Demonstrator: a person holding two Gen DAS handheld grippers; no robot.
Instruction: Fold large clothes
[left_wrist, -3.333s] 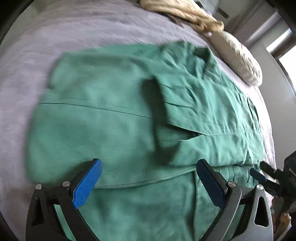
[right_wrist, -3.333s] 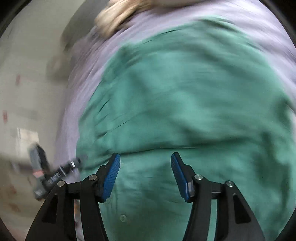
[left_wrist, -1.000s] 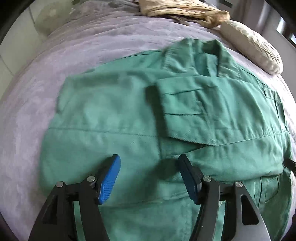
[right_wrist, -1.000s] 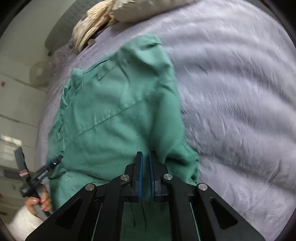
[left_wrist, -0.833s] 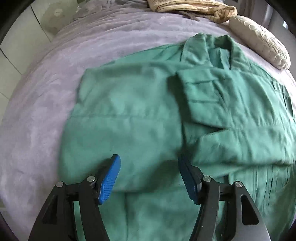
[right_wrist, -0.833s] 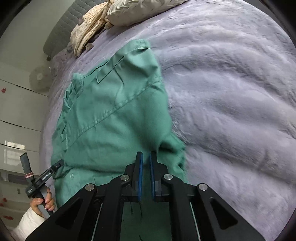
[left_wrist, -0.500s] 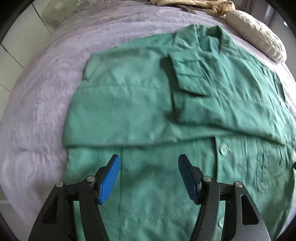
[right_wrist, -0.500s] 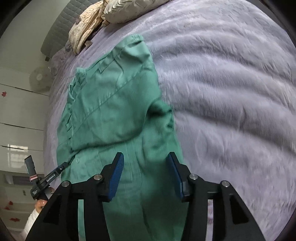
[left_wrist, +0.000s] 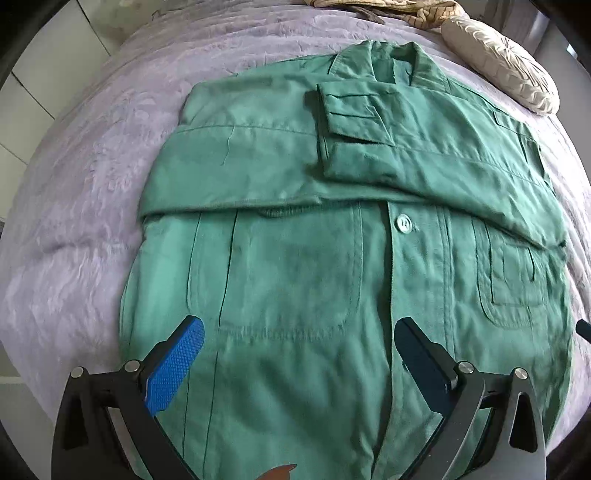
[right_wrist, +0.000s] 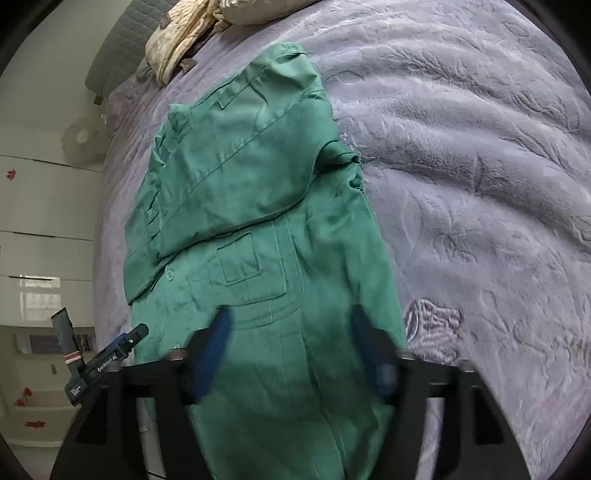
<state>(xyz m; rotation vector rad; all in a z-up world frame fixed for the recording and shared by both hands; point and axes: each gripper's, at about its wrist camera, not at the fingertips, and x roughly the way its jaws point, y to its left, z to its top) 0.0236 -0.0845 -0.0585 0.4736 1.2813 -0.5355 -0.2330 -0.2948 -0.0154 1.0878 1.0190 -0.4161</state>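
Green jacket (left_wrist: 295, 280) flat on purple bed (left_wrist: 74, 206), filling frame centre. Left fingers (left_wrist: 173, 365) and right fingers (right_wrist: 214, 350) spread apart above its lower half, empty.

both wrist views high over the bed (left_wrist: 92, 155), angled down, sharing the green jacket (left_wrist: 295, 258).

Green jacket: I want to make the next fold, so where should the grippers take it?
Probably the bottom hem of the green jacket, nearest both open grippers, left and right, one at each corner. Both sleeves already lie folded across the chest, so the lower half lies flat and free.
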